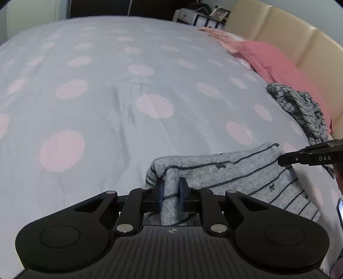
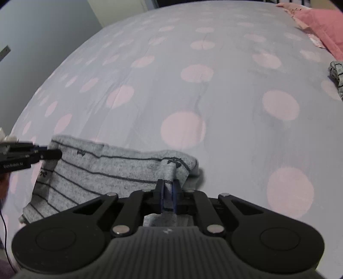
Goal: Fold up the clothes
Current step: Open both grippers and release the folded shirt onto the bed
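A grey garment with thin dark stripes and small bow prints [image 1: 246, 176] lies at the near edge of the bed and also shows in the right wrist view [image 2: 111, 169]. My left gripper [image 1: 171, 186] is shut on the garment's left corner, a fold of cloth pinched between its blue pads. My right gripper [image 2: 168, 188] is shut on the garment's right corner in the same way. Each gripper shows from the side in the other view, the right one [image 1: 285, 159] and the left one [image 2: 55, 154]. The cloth stretches between them.
The bed has a pale blue cover with pink dots [image 1: 128, 90]. A second striped grey garment [image 1: 300, 105] lies crumpled at the right by pink pillows [image 1: 276, 62] and a cream headboard [image 1: 300, 36]. A nightstand [image 1: 199, 16] stands behind.
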A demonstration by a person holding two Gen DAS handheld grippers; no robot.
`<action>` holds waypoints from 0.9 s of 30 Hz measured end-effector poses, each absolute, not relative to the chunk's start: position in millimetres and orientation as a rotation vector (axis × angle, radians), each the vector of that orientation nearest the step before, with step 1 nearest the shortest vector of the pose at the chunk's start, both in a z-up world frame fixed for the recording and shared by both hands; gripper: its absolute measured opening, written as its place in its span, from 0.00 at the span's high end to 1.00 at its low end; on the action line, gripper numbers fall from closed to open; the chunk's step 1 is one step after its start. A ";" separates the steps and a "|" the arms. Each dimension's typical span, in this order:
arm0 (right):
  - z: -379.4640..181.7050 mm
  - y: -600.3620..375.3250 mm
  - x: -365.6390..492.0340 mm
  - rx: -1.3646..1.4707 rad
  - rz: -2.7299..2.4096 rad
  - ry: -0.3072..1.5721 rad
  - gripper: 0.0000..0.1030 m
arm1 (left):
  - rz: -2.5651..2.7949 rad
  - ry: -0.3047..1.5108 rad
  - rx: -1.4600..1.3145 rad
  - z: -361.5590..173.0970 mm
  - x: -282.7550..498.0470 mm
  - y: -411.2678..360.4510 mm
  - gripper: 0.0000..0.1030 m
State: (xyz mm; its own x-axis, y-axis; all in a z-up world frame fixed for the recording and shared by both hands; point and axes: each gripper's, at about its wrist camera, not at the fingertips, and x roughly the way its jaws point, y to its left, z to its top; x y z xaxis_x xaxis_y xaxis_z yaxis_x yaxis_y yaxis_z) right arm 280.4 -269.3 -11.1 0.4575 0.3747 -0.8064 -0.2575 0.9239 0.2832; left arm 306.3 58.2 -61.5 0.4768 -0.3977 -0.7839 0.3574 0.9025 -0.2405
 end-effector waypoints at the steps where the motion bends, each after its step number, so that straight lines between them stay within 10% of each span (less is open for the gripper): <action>1: -13.2 -268.2 283.4 0.124 0.384 1.034 0.91 | -0.458 0.972 -0.043 -66.1 304.7 58.1 0.88; 6: -34.8 -263.4 288.1 0.107 0.380 1.075 0.91 | -0.437 0.965 -0.068 -71.3 298.0 60.6 0.86; 10: -27.0 -264.6 287.9 0.108 0.369 1.068 0.85 | -0.384 0.993 -0.067 -58.7 291.4 65.9 0.61; 13: -14.0 -270.3 277.9 0.119 0.343 1.043 0.67 | -0.374 0.988 -0.024 -48.5 273.6 69.5 0.60; 27: -7.8 -268.4 171.4 0.101 0.306 1.066 0.68 | -0.254 1.018 -0.072 -57.7 157.4 71.5 0.59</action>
State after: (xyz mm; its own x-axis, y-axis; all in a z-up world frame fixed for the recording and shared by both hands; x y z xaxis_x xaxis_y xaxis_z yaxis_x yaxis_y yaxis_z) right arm 171.4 -268.4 -7.8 0.4461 0.2951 -0.8449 -0.1983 0.9532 0.2282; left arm 157.4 71.5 -57.8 0.4985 -0.2434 -0.8320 0.1762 0.9682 -0.1776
